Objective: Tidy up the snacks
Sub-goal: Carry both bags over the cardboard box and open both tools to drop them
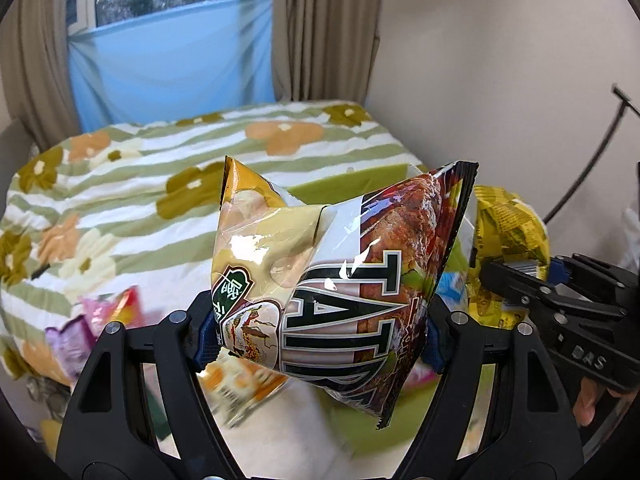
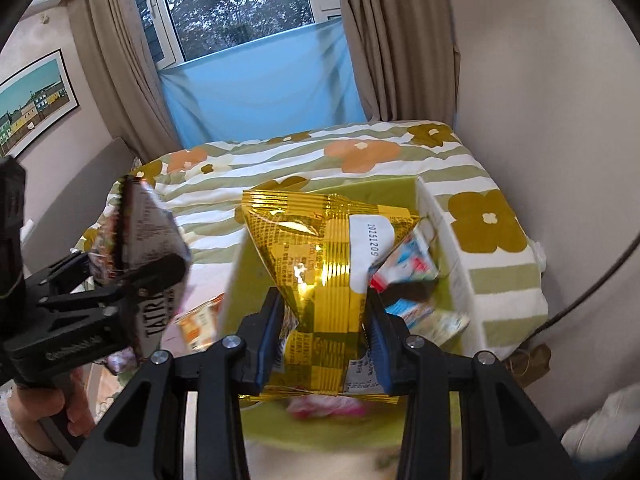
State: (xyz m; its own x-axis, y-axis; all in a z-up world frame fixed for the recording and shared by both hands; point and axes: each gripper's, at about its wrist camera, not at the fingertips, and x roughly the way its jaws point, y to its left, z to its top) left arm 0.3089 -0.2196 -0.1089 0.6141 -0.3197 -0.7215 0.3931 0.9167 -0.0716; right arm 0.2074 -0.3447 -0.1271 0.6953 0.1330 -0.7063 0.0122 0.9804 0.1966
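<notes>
- The left gripper [image 1: 320, 340] was clamped on a puffy chip bag [image 1: 336, 264] with the letters "TATR" on it; the blue pads pressed into its lower part from both sides, and the glossy foil was creased there.
- This chip bag stood tilted in the air above the bed [image 1: 160, 184], with its sealed, serrated edge pointing toward 1 o'clock in the left wrist view.
- The right gripper [image 2: 324, 344] was clamped on a gold foil bag [image 2: 328, 264], a shiny packet with fine ribbed stripes and a white date label; the foil was pinched narrow between the pads.
- The gold foil bag hung over a green box [image 2: 452, 256] with thin white walls, which lay on the bed.
- Inside the green box, at about 3 o'clock from the gold bag, lay small snack packets [image 2: 412, 268] in red, white and blue; they were blurred.
- In the right wrist view the left gripper [image 2: 132, 280] appeared at 9 o'clock with the dark back side of its bag.
- More loose packets [image 1: 104, 320] in pink and purple lay on the bed at 8 o'clock in the left wrist view, also blurred.
- The bed had a soft quilt with green stripes and flat flowers in orange and olive.
- Behind the bed hung beige curtains [image 2: 120, 64] in folds and a smooth blue cloth [image 2: 260, 80] below the window.
</notes>
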